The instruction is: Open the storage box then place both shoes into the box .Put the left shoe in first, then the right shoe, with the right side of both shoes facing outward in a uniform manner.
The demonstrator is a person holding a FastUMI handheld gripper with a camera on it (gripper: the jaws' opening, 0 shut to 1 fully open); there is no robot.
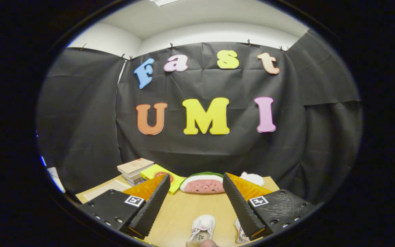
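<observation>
2 shoes (202,226) below open hand-held gripper (195,199).

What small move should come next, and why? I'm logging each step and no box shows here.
Probably tilt the gripper down toward the table. Its jaws stand open and hold nothing, aimed at the booth wall, while two shoes lie low between the fingers. A watermelon toy and books sit beyond.
</observation>
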